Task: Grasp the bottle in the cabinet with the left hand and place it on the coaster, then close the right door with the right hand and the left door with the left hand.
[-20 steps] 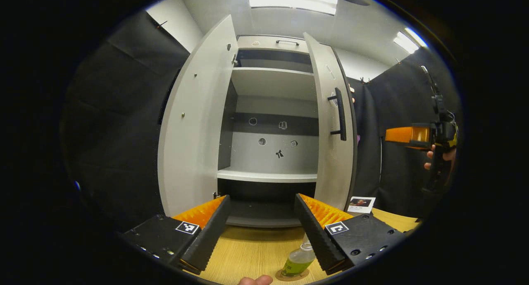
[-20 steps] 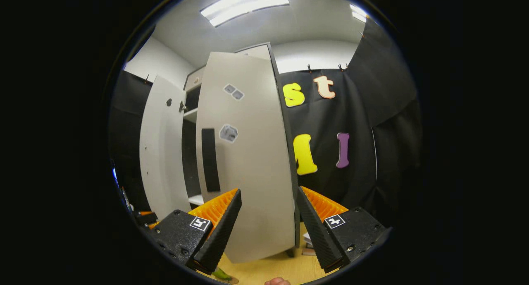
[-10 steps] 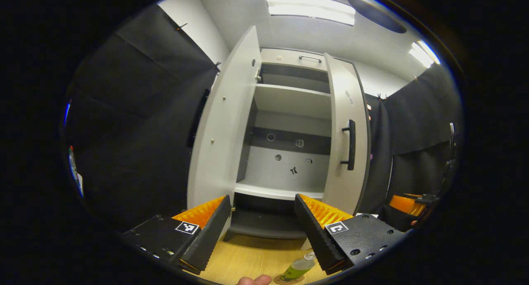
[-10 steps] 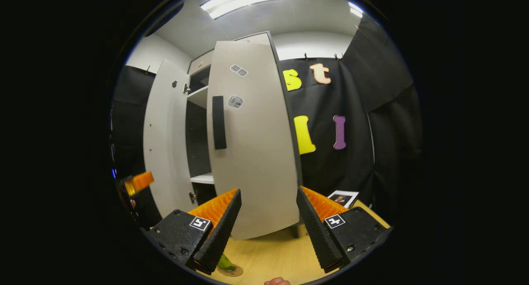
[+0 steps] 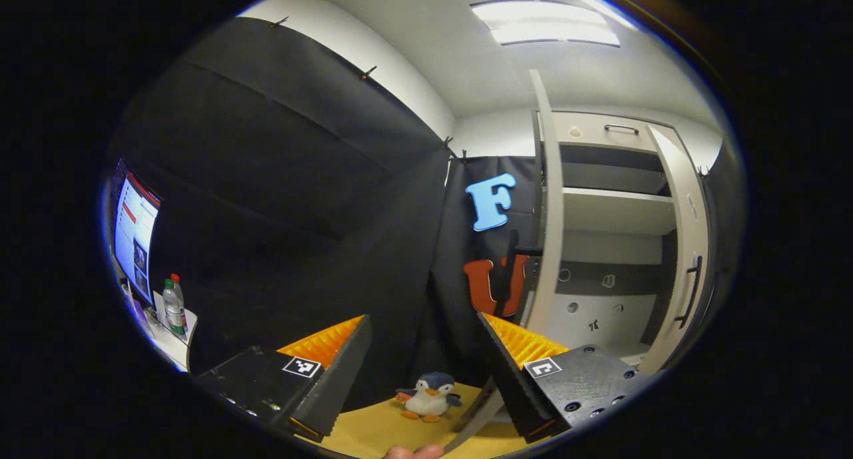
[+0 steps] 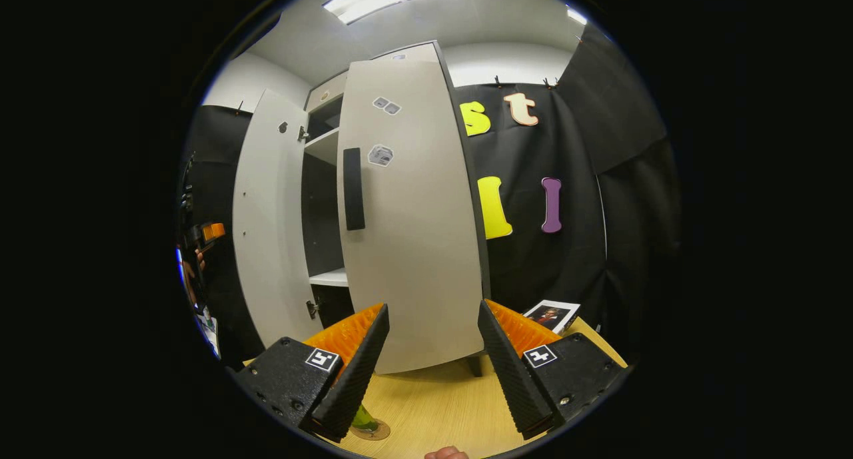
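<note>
The grey cabinet (image 5: 613, 212) stands with both doors ajar and its shelves bare. In the left gripper view its left door (image 5: 545, 232) is edge-on and its right door (image 5: 686, 246) shows a dark handle. My left gripper (image 5: 423, 372) is open, held off to the cabinet's left with nothing between its fingers. In the right gripper view the right door (image 6: 413, 232) faces me, close ahead of my open right gripper (image 6: 430, 372). The green bottle (image 6: 363, 418) stands on the round coaster (image 6: 374, 433) behind my right gripper's left finger. The left gripper (image 6: 212, 231) shows far left.
A toy penguin (image 5: 426, 396) sits on the wooden table (image 6: 433, 406) near the cloth wall. A photo card (image 6: 550, 314) lies at the table's right back. A monitor (image 5: 136, 236) and a drink bottle (image 5: 174, 306) stand on a side desk at far left.
My left gripper has swung left and away from the cabinet; the bottle and coaster slipped out of its view and the penguin came in. The right gripper drew back a little from the right door.
</note>
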